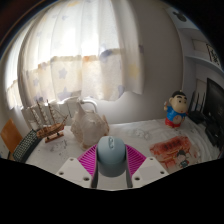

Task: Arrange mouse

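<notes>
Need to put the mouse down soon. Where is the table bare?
The gripper holds the mouse. Bare table lies ahead, between the glass jug and the orange packet. Crowded left by the wire rack, right by the figurine.

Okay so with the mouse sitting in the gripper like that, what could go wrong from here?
The mouse sits between the pink pads, and its rounded shell could slip out if the grip is light. The glass jug stands just beyond the fingers, so pushing forward could knock it. The orange packet lies close on the right, narrowing the space for setting down.
</notes>
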{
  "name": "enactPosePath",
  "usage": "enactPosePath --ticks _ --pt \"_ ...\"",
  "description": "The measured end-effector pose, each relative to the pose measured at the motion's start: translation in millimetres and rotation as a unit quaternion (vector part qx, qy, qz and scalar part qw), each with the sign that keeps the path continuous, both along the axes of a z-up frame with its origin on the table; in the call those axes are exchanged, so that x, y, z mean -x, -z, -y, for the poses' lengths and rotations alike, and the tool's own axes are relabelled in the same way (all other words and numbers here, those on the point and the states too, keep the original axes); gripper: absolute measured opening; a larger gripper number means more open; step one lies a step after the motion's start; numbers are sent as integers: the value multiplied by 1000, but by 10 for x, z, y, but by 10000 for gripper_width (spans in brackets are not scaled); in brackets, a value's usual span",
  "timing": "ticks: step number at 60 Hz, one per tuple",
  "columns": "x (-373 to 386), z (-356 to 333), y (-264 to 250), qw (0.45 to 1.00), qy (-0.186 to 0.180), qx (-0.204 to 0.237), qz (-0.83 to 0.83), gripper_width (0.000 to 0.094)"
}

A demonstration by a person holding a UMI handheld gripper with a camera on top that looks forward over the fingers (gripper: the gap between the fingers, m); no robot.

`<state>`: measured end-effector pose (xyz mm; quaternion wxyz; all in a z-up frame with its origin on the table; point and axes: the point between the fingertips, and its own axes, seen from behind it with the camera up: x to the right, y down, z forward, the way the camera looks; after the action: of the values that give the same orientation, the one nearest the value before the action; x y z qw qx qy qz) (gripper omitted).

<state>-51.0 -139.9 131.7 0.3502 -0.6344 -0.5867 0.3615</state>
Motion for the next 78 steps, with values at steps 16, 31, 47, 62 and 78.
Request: enactPosePath --ticks 16,31,47,62,78 --pt "57 -2318 445 996 59 -49 37 392" --pt "120 -3140 1419 995 38 -33 90 418" --pt "-38 -3261 1186 993 59 -27 100 849" --pt "-951 -2637 174 993 49 -36 105 849" --pt "-1645 -2013 -208 993 30 -35 111 854"
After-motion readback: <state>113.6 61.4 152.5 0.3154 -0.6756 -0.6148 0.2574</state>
